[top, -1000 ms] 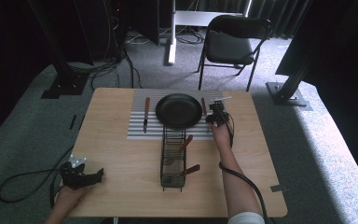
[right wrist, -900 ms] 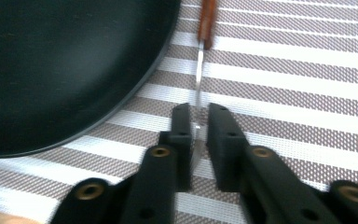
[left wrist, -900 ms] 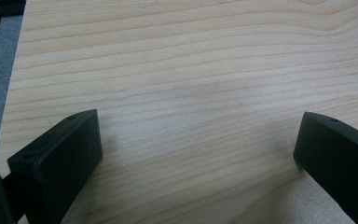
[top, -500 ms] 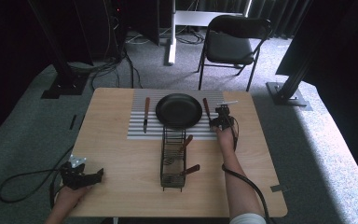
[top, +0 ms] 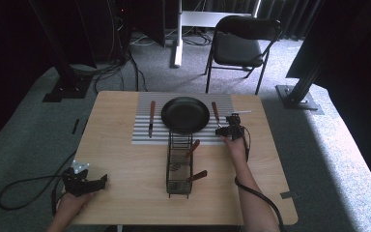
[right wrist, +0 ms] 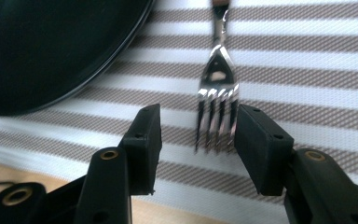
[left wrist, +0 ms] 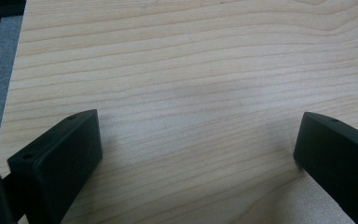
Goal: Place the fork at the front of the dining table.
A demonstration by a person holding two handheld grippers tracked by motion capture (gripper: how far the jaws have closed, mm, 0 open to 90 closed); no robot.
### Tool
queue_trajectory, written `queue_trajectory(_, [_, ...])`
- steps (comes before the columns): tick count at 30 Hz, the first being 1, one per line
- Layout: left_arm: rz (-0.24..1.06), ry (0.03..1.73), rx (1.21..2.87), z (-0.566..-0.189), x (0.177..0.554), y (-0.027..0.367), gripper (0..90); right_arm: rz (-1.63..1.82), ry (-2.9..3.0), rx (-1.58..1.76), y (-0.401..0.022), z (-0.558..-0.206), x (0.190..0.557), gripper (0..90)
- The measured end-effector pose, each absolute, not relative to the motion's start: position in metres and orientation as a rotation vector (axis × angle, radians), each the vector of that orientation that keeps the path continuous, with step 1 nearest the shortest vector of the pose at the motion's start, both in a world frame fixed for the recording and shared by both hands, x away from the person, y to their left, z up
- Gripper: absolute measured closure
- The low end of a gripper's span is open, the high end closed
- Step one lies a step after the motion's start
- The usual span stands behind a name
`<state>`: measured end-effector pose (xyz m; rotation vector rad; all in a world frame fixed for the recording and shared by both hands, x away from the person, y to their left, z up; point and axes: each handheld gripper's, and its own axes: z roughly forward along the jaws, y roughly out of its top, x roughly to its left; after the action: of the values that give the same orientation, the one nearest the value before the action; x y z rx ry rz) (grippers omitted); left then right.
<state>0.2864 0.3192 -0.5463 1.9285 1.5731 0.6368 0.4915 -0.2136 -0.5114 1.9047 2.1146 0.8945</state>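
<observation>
Fork (right wrist: pixel 218 109) laid on striped placemat (right wrist: pixel 307 79) right of black plate (right wrist: pixel 51 46). Right gripper (right wrist: pixel 193 140) fingers just opened (tines between, ungripped). Left gripper (left wrist: pixel 196 154) fingers spread wide over table (left wrist: pixel 191 70).

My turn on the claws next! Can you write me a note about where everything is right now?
Right claw: open, its jaws have just been opening. The fork lies between them on the striped placemat, right of the black plate; the pads don't seem to press it.
Left claw: open, nothing between its jaws, resting at the table's near left corner.
Done: knife left of plate, fork right of it.
Left: two wooden-handled utensils sit in the wire caddy; probably they go out next.
</observation>
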Motion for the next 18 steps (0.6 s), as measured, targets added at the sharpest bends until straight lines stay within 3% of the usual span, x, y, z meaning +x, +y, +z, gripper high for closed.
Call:
queue_trajectory(8, [0.637,1.573,1.929,-0.546,0.286,0.319,0.8,0.934,2.172,1.866,-0.205,-0.517,0.482,46.6])
queue_trajectory(12, [0.637,1.573,1.929,-0.546,0.286,0.319,0.8,0.975,2.165,1.834,-0.207,-0.516,0.477,38.6])
queue_trajectory(14, [0.637,1.573,1.929,-0.546,0.286,0.319,0.8,0.967,2.172,1.778,-0.206,-0.517,0.472,25.4])
queue_trajectory(17, [0.637,1.573,1.929,-0.546,0.286,0.319,0.8,0.967,2.136,1.702,-0.206,-0.518,0.464,14.1])
queue_trajectory(18, [0.637,1.573,1.929,-0.546,0.286,0.319,0.8,0.976,2.134,1.687,-0.207,-0.518,0.462,14.0])
